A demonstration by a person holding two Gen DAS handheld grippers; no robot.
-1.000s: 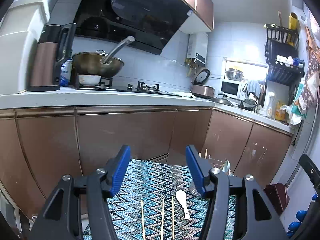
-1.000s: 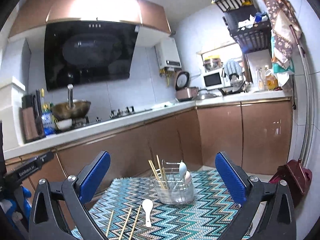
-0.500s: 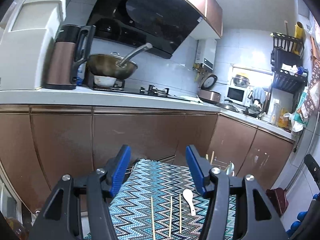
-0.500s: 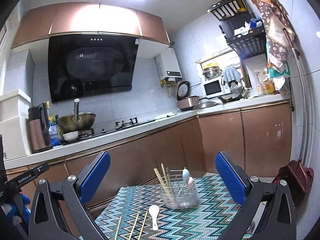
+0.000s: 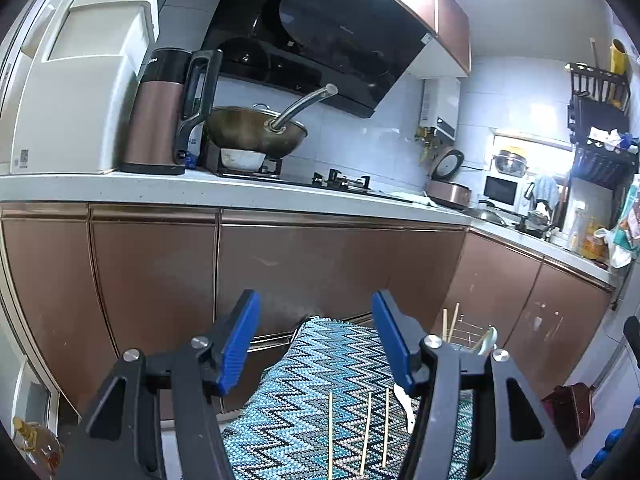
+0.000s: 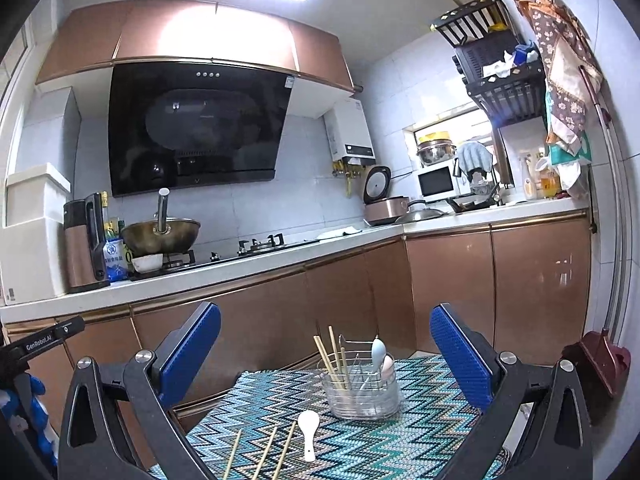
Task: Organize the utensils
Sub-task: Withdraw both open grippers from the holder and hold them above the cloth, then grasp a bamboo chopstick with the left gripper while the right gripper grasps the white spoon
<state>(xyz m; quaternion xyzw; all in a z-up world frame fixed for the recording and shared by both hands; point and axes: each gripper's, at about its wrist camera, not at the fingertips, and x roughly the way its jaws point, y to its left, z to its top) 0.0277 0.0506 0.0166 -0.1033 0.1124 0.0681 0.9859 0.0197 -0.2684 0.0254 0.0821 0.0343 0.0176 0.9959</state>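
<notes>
A table with a blue zigzag cloth [image 6: 360, 440] carries three loose wooden chopsticks [image 6: 272, 456] and a white spoon [image 6: 309, 432]. Behind them stands a clear utensil holder [image 6: 362, 390] with chopsticks and spoons upright in it. My right gripper [image 6: 325, 344] is open and empty, raised above the near part of the table. My left gripper [image 5: 316, 336] is open and empty, above the table's left side. In the left wrist view the chopsticks [image 5: 366, 428] lie below the gripper, the spoon [image 5: 405, 404] and holder [image 5: 468, 338] sit partly hidden behind the right finger.
Brown kitchen cabinets [image 6: 448, 280] under a white counter run behind the table. A wok [image 6: 160, 234] and a kettle [image 6: 82, 248] stand on the counter. A dark red dustpan [image 6: 598, 360] leans at the right wall. A bottle [image 5: 34, 444] stands on the floor at left.
Both grippers have risen and tilted upward, so the table and utensils sit lower in both views. Both stay open and empty. The utensils have not moved.
</notes>
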